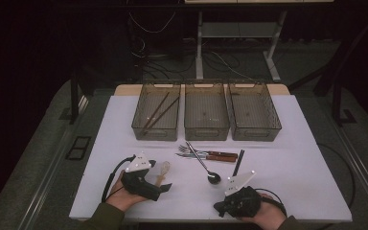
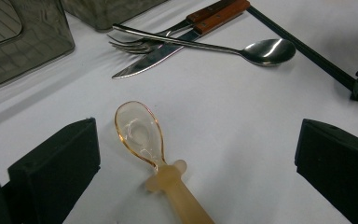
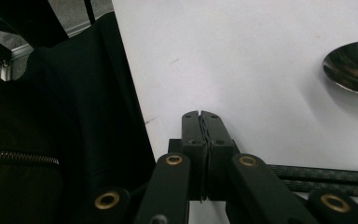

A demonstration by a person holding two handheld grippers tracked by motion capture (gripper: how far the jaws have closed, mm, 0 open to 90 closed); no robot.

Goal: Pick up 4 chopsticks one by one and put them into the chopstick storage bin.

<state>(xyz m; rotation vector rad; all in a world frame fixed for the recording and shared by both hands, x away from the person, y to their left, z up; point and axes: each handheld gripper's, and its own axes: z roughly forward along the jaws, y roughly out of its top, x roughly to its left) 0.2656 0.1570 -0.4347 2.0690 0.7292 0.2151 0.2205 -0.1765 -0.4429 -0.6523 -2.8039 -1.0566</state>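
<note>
White tabletop point(image 1: 292, 158) bears an amber spoon point(image 2: 142, 135), bowl pointing toward the trays, between the left gripper's point(image 2: 196, 158) wide-open jaws.

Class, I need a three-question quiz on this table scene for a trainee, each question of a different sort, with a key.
1. True or false: the left gripper has its jaws shut on the translucent spoon.
2. Which bin holds the chopsticks: A the left bin, B the middle bin, C the right bin?
3. Fill in: the metal spoon lies across the fork and the ____.

Key
1. False: the jaws stand wide apart, the spoon lying on the table between them.
2. A.
3. Knife. Both have wooden handles.
</note>
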